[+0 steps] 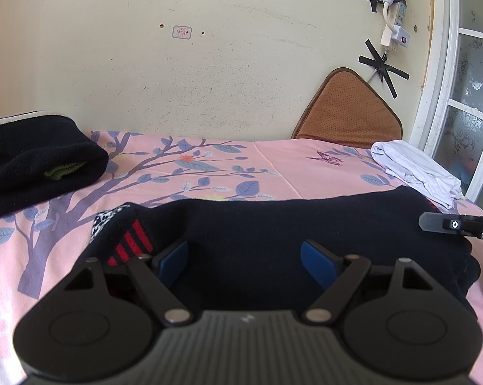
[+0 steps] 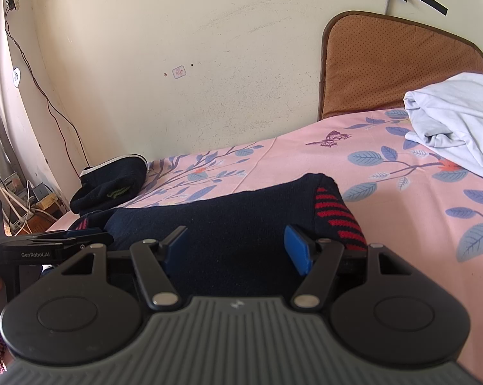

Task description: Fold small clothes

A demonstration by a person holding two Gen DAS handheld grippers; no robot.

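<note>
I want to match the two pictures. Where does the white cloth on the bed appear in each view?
Left wrist view: the white cloth lies at the right edge, in front of the window frame.
Right wrist view: the white cloth lies at the upper right, larger, running off the right edge.
Shared landmark: the brown cushion leaning on the wall, behind and left of the cloth.

Dark navy knit garment (image 1: 273, 224) with red stripes at both ends, lying flat in a wide folded band along the near edge of the pink bedsheet (image 1: 273, 166), second dark garment (image 1: 39, 166) already bundled at the far left edge, white garment (image 1: 415, 170) crumpled at the far right corner
</note>
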